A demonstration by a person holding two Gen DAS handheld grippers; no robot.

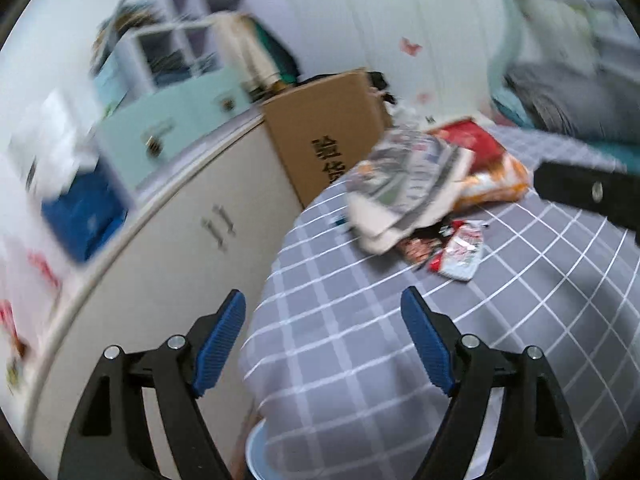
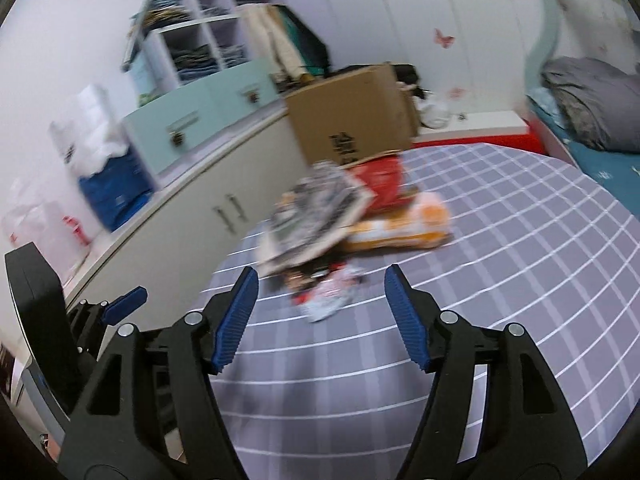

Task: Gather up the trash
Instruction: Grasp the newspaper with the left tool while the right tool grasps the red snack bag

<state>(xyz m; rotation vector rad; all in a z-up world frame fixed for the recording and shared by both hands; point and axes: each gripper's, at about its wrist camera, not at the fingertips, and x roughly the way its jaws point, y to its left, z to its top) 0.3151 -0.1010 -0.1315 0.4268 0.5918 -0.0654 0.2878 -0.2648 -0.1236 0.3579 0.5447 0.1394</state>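
- The left gripper (image 1: 323, 344) hovers over the near edge of a bed (image 1: 520, 320) covered in a grey checked sheet; its blue-padded jaws are spread wide with nothing between them.
- The right gripper (image 2: 320, 320) also hangs above the sheet, jaws spread apart and empty.
- The trash lies in a heap on the bed ahead of both grippers: a folded newspaper (image 1: 408, 184) rests tilted on top of an orange snack bag (image 1: 496, 184), with a red packet (image 1: 472, 140) behind them.
- A small crumpled red-and-white wrapper (image 1: 460, 252) lies on the sheet just in front of the heap, nearest the grippers.
- A cardboard box (image 1: 328, 128) stands beyond the bed, against a white cabinet (image 1: 180, 248).
- Both views are motion-blurred, so finer print on the packets cannot be read.
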